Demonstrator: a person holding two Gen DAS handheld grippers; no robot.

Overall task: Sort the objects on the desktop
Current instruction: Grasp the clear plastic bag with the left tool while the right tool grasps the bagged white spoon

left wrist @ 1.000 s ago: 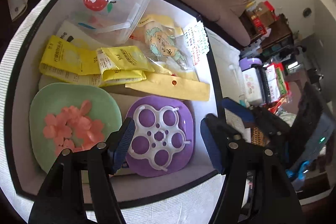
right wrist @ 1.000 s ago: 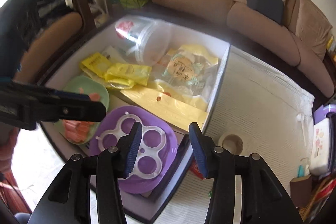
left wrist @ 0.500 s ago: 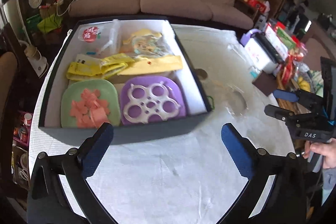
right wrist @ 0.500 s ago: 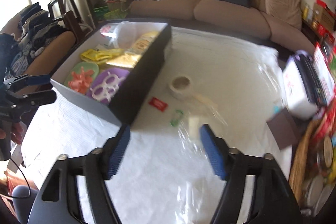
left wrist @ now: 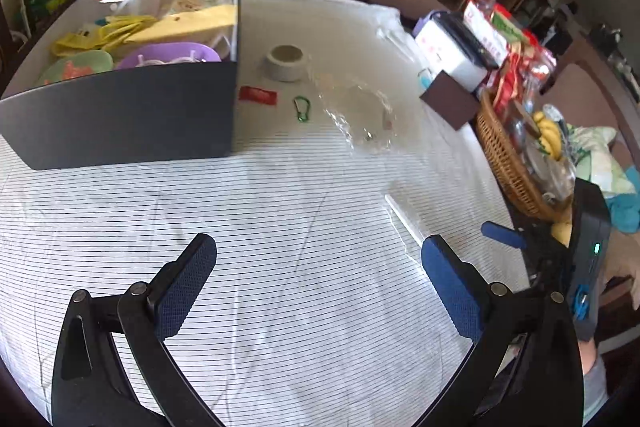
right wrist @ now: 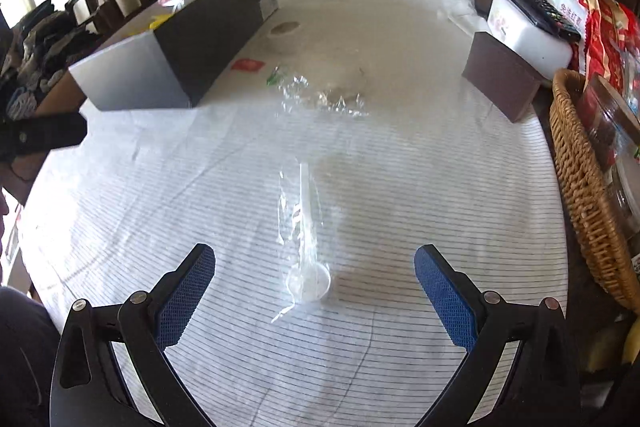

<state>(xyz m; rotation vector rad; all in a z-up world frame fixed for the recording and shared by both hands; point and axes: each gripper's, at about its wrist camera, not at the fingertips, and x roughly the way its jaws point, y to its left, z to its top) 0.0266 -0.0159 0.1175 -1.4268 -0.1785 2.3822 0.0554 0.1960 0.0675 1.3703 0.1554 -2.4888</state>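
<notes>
Spoon [right wrist: 308, 227] in clear wrap, light, slippery and crinkly, lies at twelve o'clock between the wide-open right tongs [right wrist: 314, 283], best pinched across its thin handle; left tongs [left wrist: 320, 281] gape empty.

Both grippers, left [left wrist: 319, 259] and right [right wrist: 314, 269], are backing away from the box [left wrist: 120, 115], fingers spreading wide over the counter [left wrist: 280, 227].

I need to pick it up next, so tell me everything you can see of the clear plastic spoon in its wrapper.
The clear plastic spoon lies flat on the striped tablecloth, sealed in a crinkled transparent wrapper. Its round bowl points toward the open right gripper, its thin handle away. Nothing else touches it.
</notes>
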